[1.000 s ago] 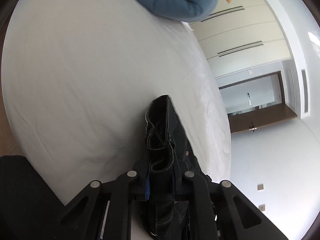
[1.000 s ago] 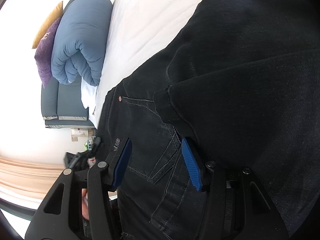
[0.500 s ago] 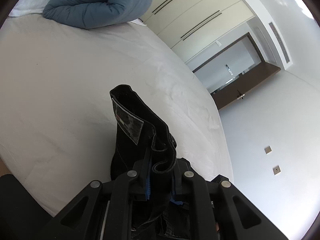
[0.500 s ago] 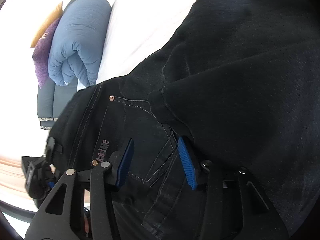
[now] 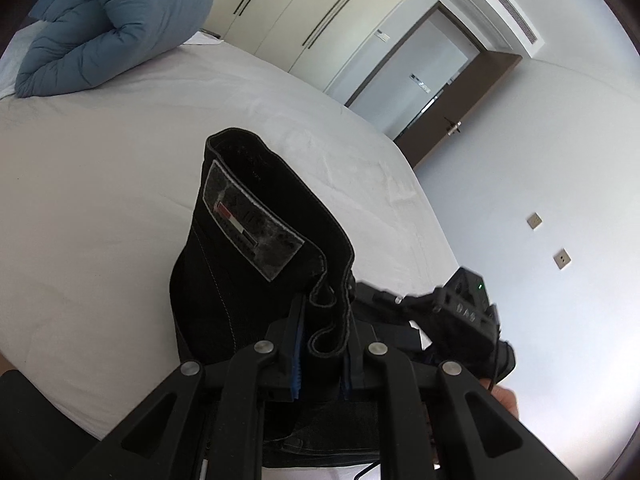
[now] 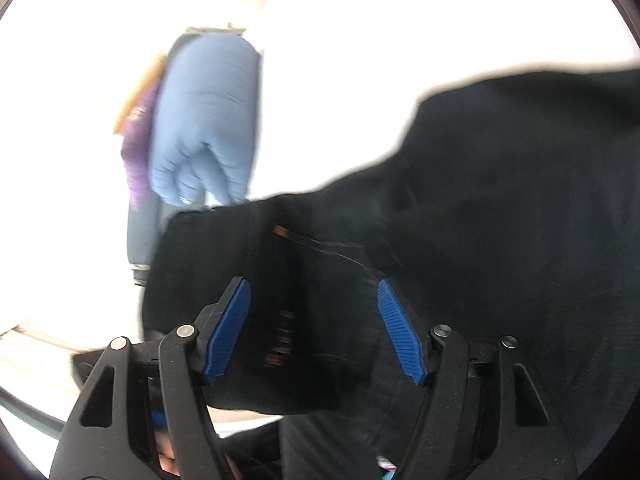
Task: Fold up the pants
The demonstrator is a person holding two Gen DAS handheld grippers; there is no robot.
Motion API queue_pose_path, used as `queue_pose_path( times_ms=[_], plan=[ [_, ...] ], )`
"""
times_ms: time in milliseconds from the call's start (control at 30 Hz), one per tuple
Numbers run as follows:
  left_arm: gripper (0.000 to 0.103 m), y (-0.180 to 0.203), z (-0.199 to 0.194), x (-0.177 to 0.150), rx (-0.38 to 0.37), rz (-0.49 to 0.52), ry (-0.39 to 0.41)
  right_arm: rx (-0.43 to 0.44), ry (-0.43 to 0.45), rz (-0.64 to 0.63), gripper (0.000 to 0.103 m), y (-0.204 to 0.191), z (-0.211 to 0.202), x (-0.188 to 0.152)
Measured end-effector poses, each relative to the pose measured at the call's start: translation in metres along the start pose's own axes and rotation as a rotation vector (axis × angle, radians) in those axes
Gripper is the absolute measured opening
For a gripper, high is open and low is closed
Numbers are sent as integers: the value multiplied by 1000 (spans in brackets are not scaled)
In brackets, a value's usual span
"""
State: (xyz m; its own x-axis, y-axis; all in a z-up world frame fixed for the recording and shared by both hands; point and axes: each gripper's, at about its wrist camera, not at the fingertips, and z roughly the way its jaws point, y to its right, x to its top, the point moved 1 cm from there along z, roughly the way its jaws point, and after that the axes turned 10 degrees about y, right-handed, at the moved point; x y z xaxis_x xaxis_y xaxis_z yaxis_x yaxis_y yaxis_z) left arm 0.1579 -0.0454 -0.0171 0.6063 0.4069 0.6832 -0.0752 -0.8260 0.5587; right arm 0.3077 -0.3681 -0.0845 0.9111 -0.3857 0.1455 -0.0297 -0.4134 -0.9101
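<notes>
Black denim pants stand up from my left gripper, which is shut on their bunched waistband; a grey brand patch faces the camera. In the right wrist view the same pants spread dark over the white bed, blurred by motion. My right gripper has its jaws opening, blue pads wide apart, with the waistband part between them but not pressed. The right gripper also shows in the left wrist view, low at the right.
A white bed sheet fills the left wrist view. A rolled blue duvet lies at the head of the bed, with a purple cushion beside it. Wardrobe doors and a doorway stand beyond the bed.
My left gripper has lifted the waistband and rolled, so the grey patch came into view. My right gripper's pads have spread wider and its view has swung and blurred.
</notes>
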Motion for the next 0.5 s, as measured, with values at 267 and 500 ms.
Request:
queue_pose_path(
  times_ms=[267, 500],
  plan=[
    [14, 45, 25, -43, -8, 159, -77, 23, -24, -141, 69, -51, -30, 22],
    [14, 63, 44, -53, 35, 249, -115, -32, -110, -299, 70, -87, -21, 22]
  ],
)
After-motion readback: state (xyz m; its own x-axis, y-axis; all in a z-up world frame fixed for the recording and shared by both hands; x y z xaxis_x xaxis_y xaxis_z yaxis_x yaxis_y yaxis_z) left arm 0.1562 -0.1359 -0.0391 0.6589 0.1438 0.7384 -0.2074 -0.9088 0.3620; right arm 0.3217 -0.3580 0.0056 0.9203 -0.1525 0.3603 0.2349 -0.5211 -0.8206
